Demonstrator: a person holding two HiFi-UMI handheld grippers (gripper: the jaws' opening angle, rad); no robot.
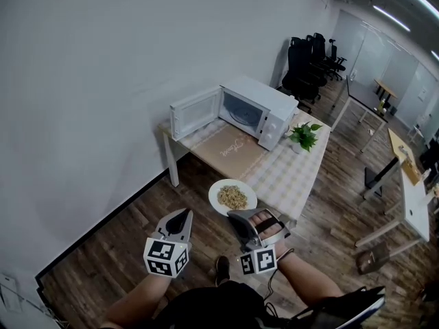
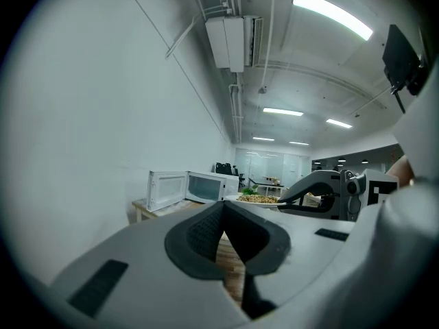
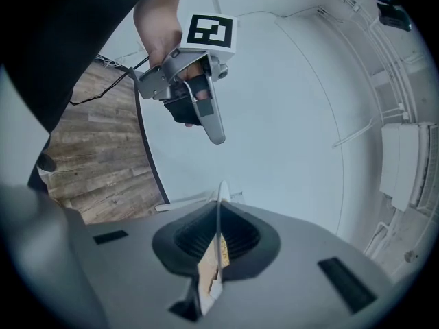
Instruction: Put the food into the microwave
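Head view: plate of food [image 1: 232,197] clamped at its rim by right gripper [image 1: 238,216] jaws, aloft near the surface [image 1: 291,177] edge, well apart from the open microwave [image 1: 259,112]. Jaws of left gripper [image 1: 182,216] closed, empty. Likely trouble: single-edge hold letting plate tip, spilling food; rim clipping the door [image 1: 194,113].

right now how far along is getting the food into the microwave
Done: the microwave has its door open. In hand: the right tongs grip the rim of the plate of food, well short of it; the left tongs are shut, empty. Left: carry the plate in, set it down, let go.
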